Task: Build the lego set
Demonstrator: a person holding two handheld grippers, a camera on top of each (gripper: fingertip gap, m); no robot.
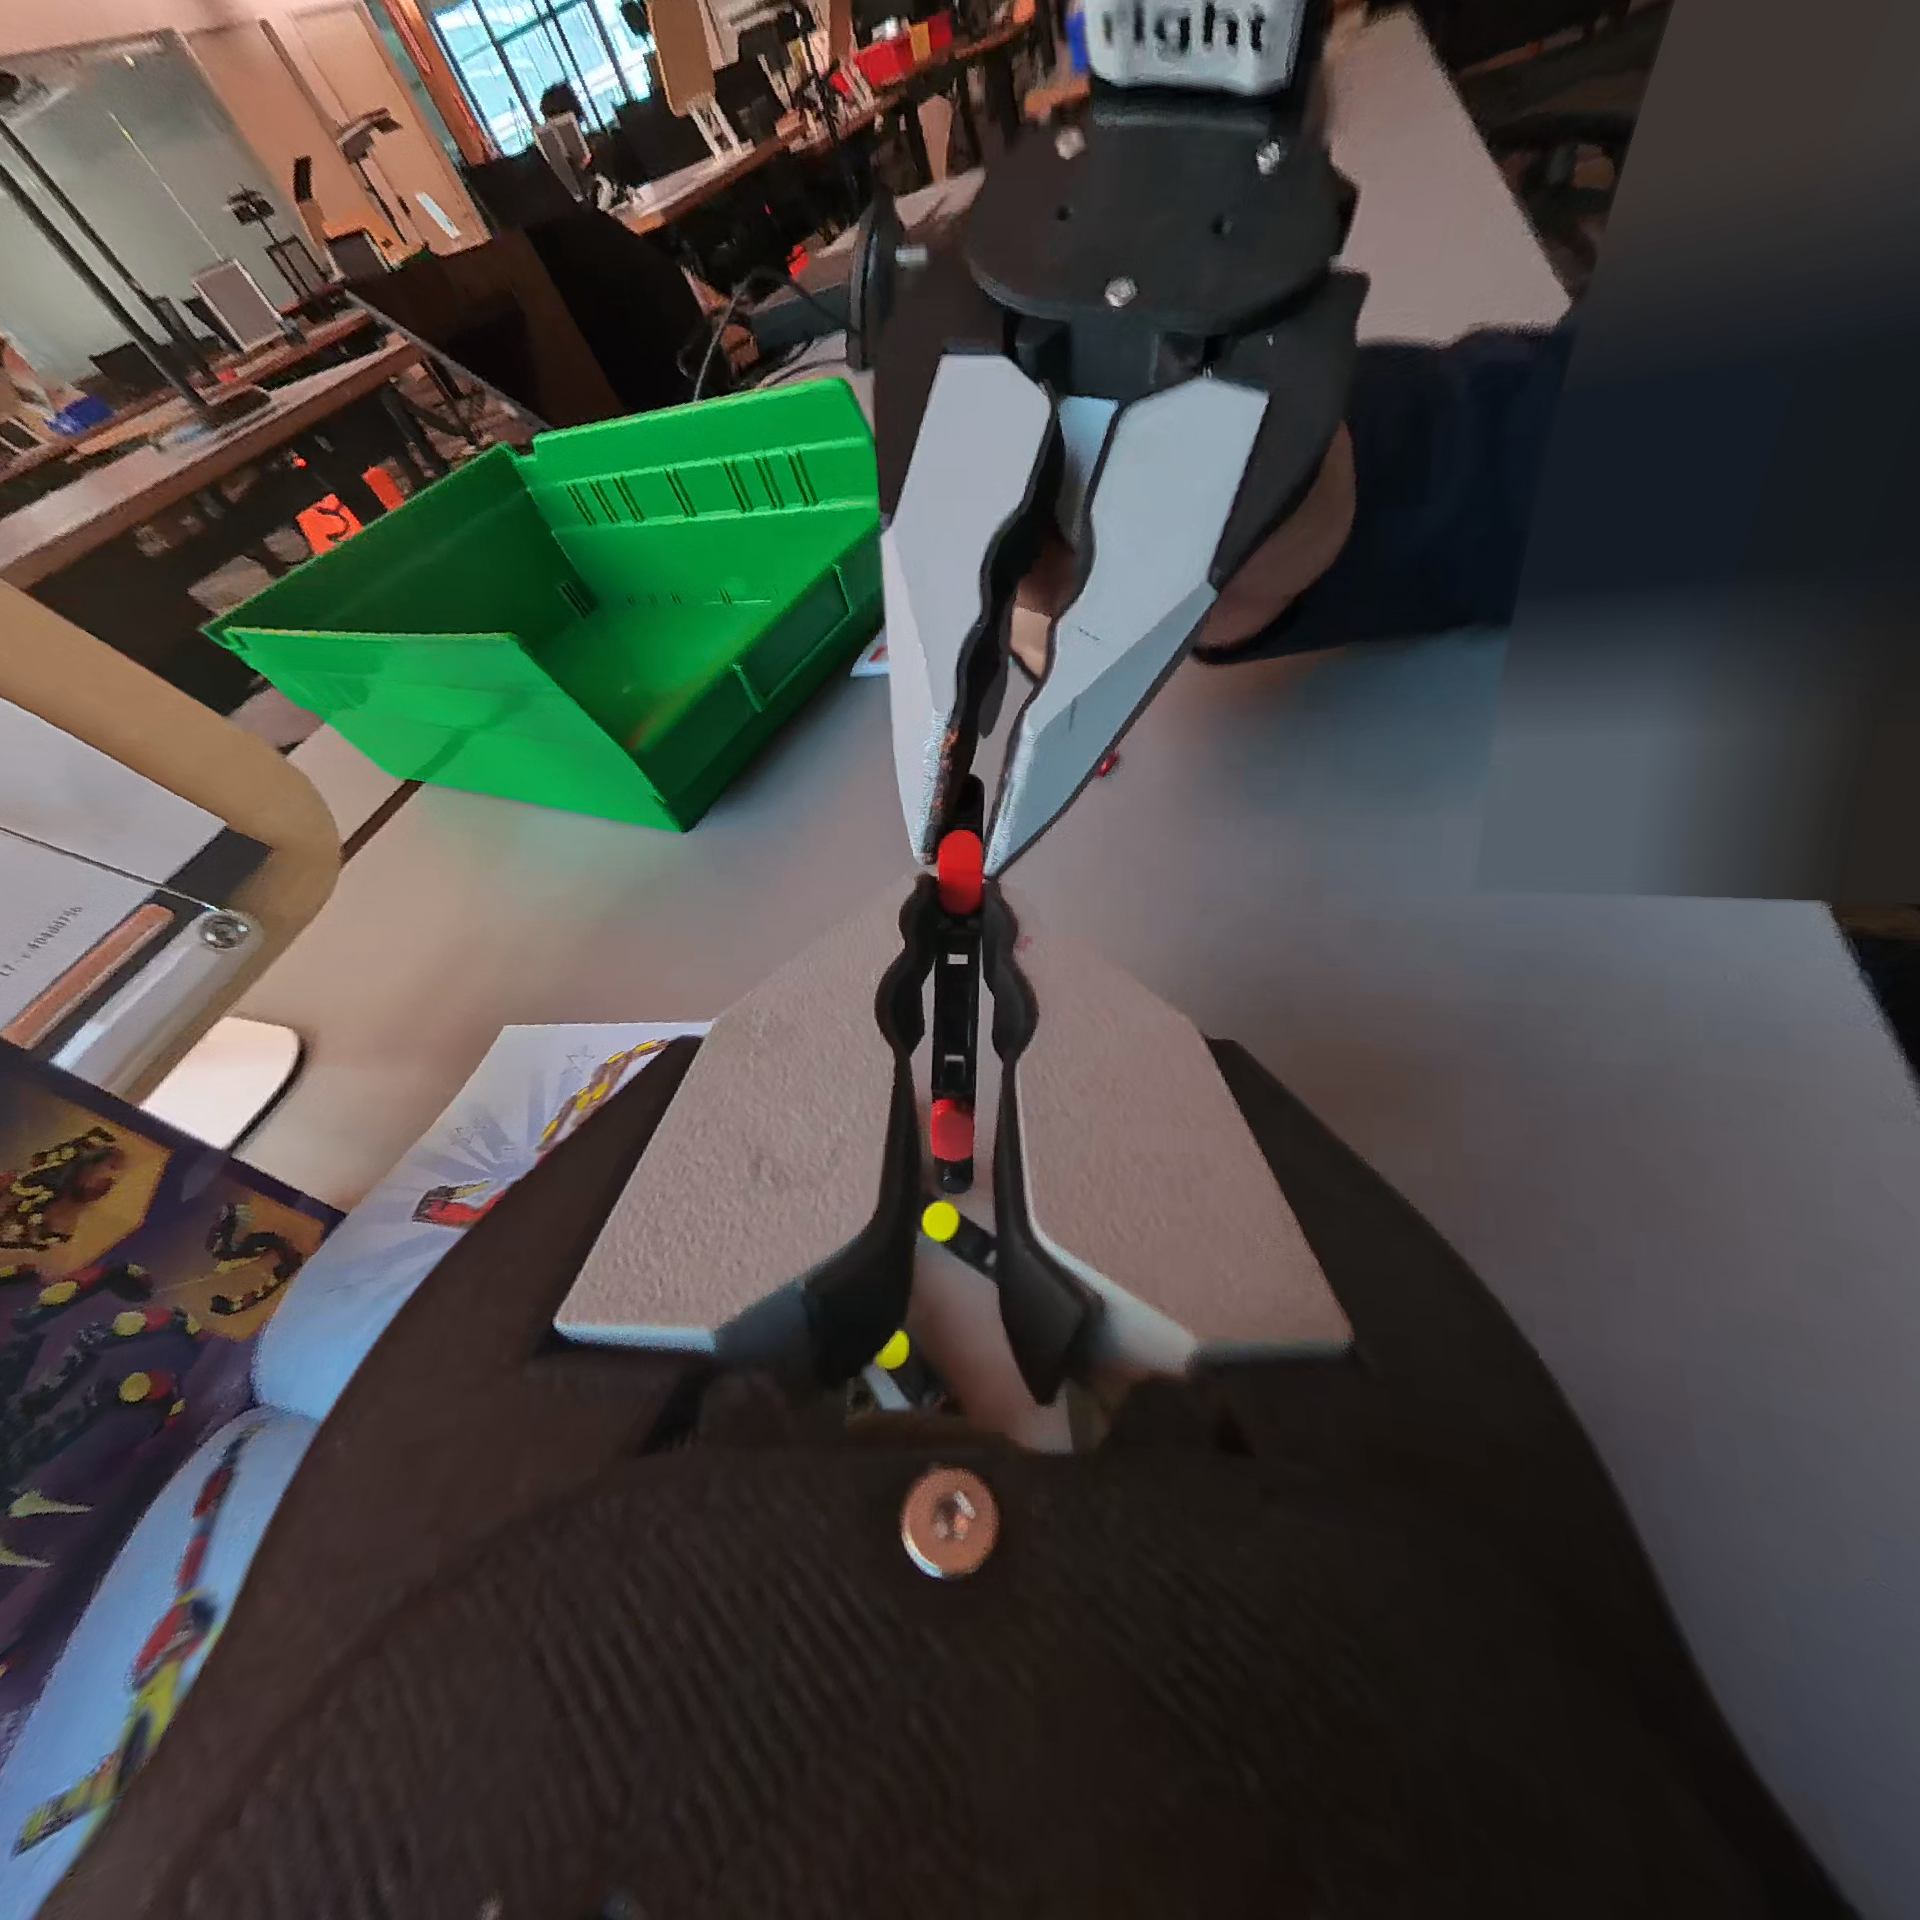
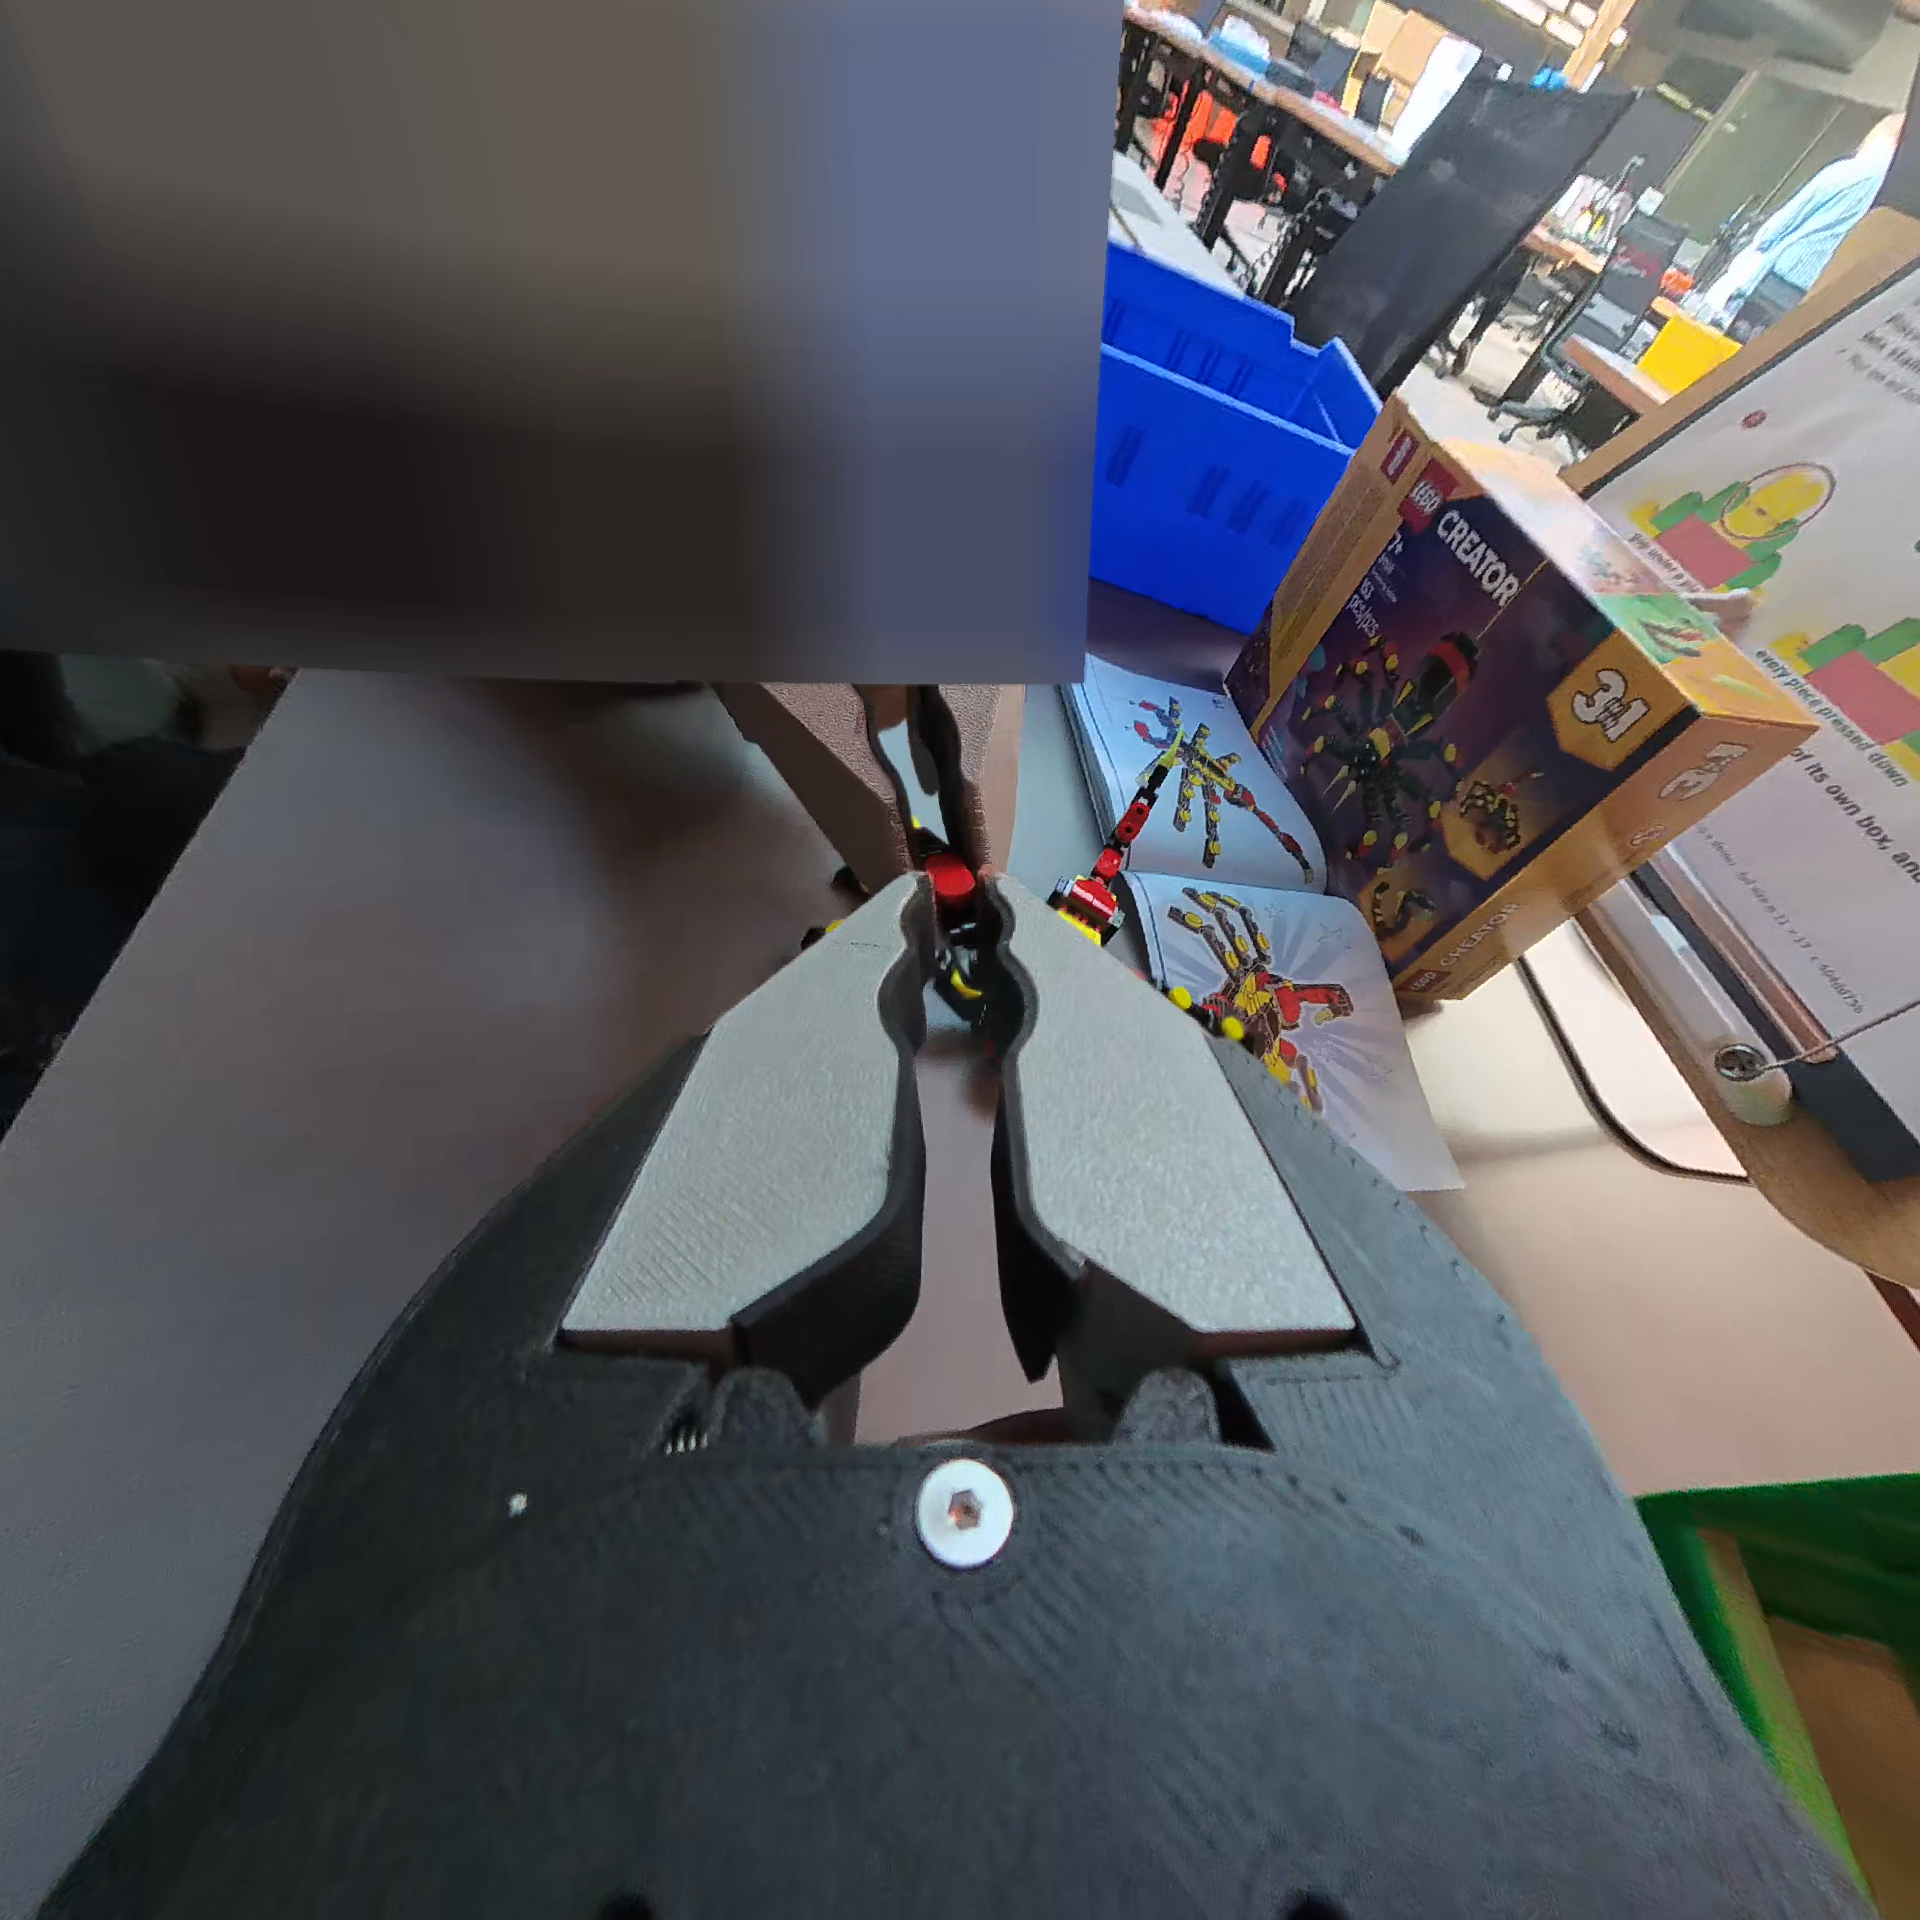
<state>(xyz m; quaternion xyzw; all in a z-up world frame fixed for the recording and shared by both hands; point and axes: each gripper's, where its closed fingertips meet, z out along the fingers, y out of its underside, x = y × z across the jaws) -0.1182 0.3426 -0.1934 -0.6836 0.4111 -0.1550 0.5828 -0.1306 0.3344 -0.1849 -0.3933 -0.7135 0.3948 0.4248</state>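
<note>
Clearly, the build is caught partway through. A thin black strip of bricks [image 1: 956,1023] with red rounded pieces on it is clamped lengthwise between the fingers of the left gripper [image 1: 958,914], which are drawn in tight against it. Its far end, capped by a red piece [image 1: 958,871], is met tip to tip by the right gripper [image 1: 961,831], whose fingers are pinched together on that end — whether a separate small part is being pressed on there cannot be told. From the right wrist view the same red cap [image 2: 951,881] is seen held between the closed-in tips of the right gripper [image 2: 954,914], with black and yellow bits just beneath.

A second short red-and-yellow section [image 2: 1086,902] is left lying on the table [image 1: 1351,1039], beside the open instruction booklet [image 2: 1247,977] and the set's box [image 2: 1507,707]. An empty green bin [image 1: 582,623] is set farther back.

So one limb-like piece is judged nearly assembled — the body and the other limbs shown on the booklet are nowhere seen finished, and most of the work is judged still to be done.
</note>
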